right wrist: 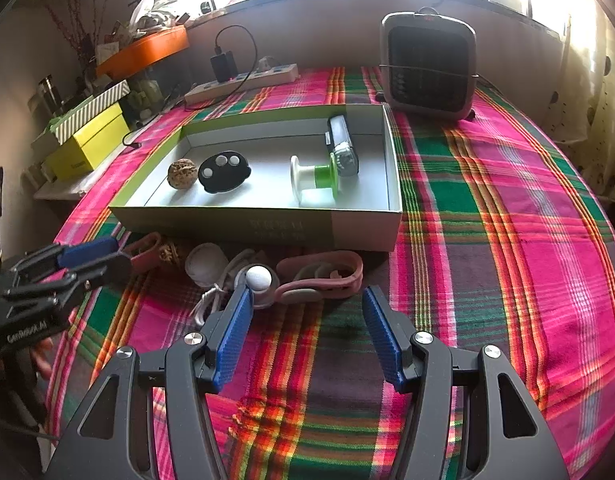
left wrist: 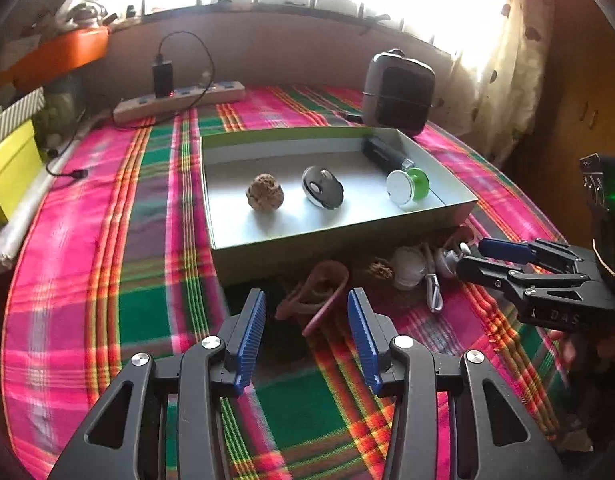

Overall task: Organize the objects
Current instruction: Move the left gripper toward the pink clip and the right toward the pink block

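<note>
Pink looped silicone strap [right wrist: 321,276]: soft, light, floppy (pinch one band); right gripper [right wrist: 307,324] spread wide, empty.

The box [left wrist: 339,236] hides part of the clutter [left wrist: 403,270] behind its near wall; the small brown piece [left wrist: 381,269] is perhaps a walnut.

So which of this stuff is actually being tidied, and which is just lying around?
Job:
box
walnut
black remote
green spool
pink strap
white cap

Lying about:
heater
power strip
yellow box
</note>
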Demonstrator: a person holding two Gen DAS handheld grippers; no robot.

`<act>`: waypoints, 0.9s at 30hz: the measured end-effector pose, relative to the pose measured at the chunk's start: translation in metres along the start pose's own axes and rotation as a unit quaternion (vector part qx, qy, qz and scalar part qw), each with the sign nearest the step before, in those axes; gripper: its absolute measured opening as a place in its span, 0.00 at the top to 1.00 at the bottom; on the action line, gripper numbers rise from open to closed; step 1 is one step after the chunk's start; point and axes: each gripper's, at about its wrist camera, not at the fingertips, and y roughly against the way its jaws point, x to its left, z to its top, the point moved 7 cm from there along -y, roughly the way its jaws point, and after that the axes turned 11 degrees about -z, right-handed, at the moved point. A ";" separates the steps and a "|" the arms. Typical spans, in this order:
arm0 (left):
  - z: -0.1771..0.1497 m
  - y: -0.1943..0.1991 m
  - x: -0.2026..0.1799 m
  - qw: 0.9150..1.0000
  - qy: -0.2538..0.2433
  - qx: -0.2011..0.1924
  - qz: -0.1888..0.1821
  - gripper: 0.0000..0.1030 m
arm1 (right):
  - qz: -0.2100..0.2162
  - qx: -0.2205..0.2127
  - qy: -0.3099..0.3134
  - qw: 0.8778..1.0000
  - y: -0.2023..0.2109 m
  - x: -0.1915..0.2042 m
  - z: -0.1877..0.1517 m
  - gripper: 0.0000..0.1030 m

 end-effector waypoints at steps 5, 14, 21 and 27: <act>0.002 -0.009 0.000 1.000 -0.006 0.011 0.000 0.61 | -0.006 0.003 0.002 1.000 -0.002 0.000 0.000 0.44; 0.000 -0.019 -0.005 0.999 -0.011 0.032 -0.007 0.61 | -0.034 -0.001 -0.018 0.999 0.000 -0.016 0.004 0.44; -0.001 -0.021 -0.004 0.999 -0.004 0.038 -0.009 0.61 | -0.045 0.003 -0.022 0.999 -0.007 -0.012 0.011 0.44; 0.000 -0.022 -0.004 0.999 -0.005 0.039 -0.007 0.61 | -0.061 0.008 -0.025 0.998 -0.011 -0.014 0.016 0.41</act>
